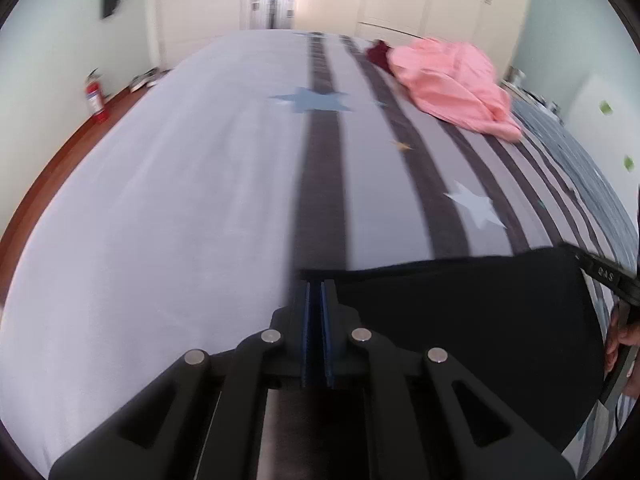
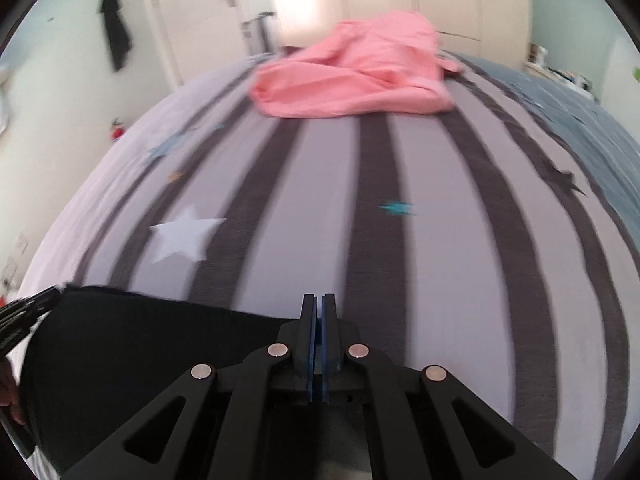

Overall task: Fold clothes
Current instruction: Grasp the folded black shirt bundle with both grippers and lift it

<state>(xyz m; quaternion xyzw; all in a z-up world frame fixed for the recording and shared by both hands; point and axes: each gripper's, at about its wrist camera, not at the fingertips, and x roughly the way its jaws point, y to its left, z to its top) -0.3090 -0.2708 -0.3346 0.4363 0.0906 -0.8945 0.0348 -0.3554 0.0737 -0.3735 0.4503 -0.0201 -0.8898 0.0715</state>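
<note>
A black garment (image 1: 480, 320) hangs stretched between my two grippers above the striped bed (image 1: 180, 200). In the left wrist view my left gripper (image 1: 319, 286) is shut on the garment's left corner, and the cloth runs right to my right gripper (image 1: 576, 256) at the frame's edge. In the right wrist view my right gripper (image 2: 319, 300) is shut on the black garment (image 2: 140, 344), which runs left to my left gripper (image 2: 56, 294). A crumpled pink garment (image 1: 452, 84) (image 2: 352, 76) lies far up the bed (image 2: 328, 220), with a dark red garment (image 1: 378, 54) beside it.
A hand (image 1: 620, 344) holds the right gripper's handle. A red fire extinguisher (image 1: 94, 98) stands on the wooden floor left of the bed. A dark piece of clothing (image 2: 116, 36) hangs on the left wall. Cream wardrobe doors (image 1: 420, 0) line the far wall.
</note>
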